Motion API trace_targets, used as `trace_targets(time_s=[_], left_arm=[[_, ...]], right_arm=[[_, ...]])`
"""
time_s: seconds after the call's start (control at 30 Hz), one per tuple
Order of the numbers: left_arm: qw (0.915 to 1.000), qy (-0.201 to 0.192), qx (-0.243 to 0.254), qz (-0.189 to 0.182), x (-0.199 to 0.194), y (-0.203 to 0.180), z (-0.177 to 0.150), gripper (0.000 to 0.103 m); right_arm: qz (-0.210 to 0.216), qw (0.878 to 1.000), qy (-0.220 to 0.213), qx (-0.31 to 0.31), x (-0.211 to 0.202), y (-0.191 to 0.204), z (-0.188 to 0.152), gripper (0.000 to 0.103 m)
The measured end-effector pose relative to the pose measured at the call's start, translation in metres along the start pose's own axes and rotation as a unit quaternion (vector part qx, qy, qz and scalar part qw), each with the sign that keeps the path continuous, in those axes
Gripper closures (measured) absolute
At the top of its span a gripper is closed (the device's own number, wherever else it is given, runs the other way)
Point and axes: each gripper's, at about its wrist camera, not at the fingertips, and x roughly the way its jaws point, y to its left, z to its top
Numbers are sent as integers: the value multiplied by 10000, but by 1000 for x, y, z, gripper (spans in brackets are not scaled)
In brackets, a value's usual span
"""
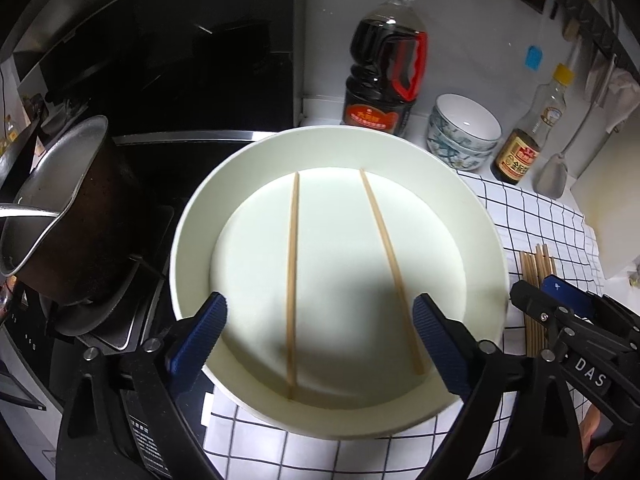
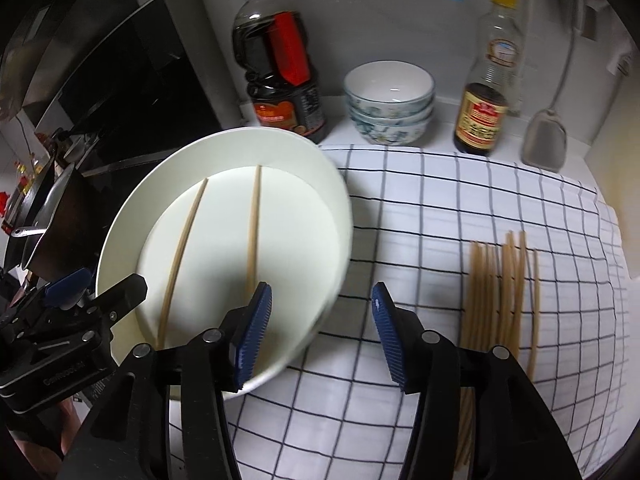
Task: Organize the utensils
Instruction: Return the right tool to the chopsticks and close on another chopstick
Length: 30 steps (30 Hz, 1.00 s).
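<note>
Two chopsticks lie apart in the white bowl; the rest, a bundle of chopsticks, sits on the checked cloth to its right. Left gripper spread wide over the bowl, nothing betw. pads. Right gripper half spread, empty. We judge a drop-off step done; next we need a pinch on the bundle. "DAS" legible on right gripper's body; bottle labels unreadable.
</note>
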Motion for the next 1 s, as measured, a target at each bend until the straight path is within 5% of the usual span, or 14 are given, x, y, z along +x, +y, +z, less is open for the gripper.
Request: trace_targets(time_s=[0.63,1.0], left_arm=[[9969,88,670,-405,-14,-130,-35,8],[9969,195,757,-97,-6,-200,-65,7]], right_arm=[[-417,9968,-38,682,-48,-133,-54,46],[-404,9965,-29,732,-43,-217,-90,46]])
